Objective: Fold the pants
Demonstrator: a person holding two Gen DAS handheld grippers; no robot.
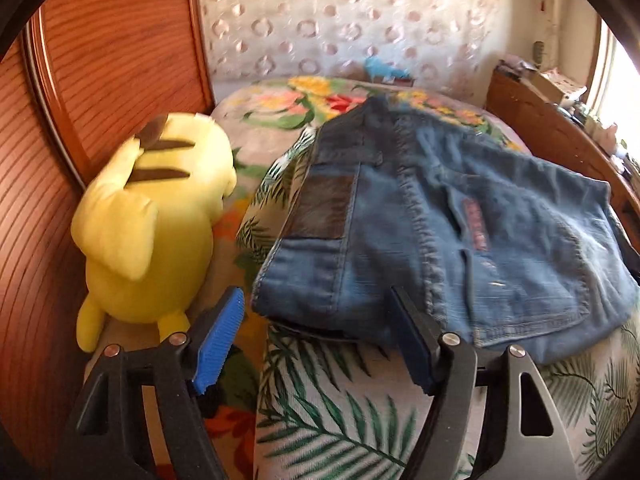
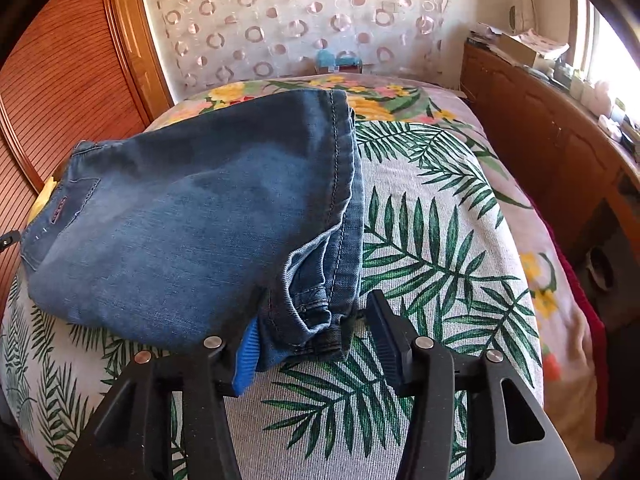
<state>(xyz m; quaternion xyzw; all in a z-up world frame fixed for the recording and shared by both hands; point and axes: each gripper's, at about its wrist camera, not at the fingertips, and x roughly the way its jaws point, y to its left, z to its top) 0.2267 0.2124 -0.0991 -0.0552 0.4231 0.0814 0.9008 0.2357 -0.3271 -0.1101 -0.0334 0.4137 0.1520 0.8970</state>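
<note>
Jeans (image 2: 192,220) are left folded mid-frame on the bed (image 2: 440,240), so both the left gripper (image 1: 320,344) and right gripper (image 2: 312,344) are seen released, nothing pinched.

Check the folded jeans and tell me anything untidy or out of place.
The jeans are folded on the leaf-print cover, but the near right corner is bunched, with hems splaying out unevenly. A yellow plush toy sits close beside the jeans, by the wooden wardrobe.

Blue denim pants (image 2: 192,232) are seen folded into a compact stack, lying across the centre-left of the frame, hems bunched at the lower centre.
</note>
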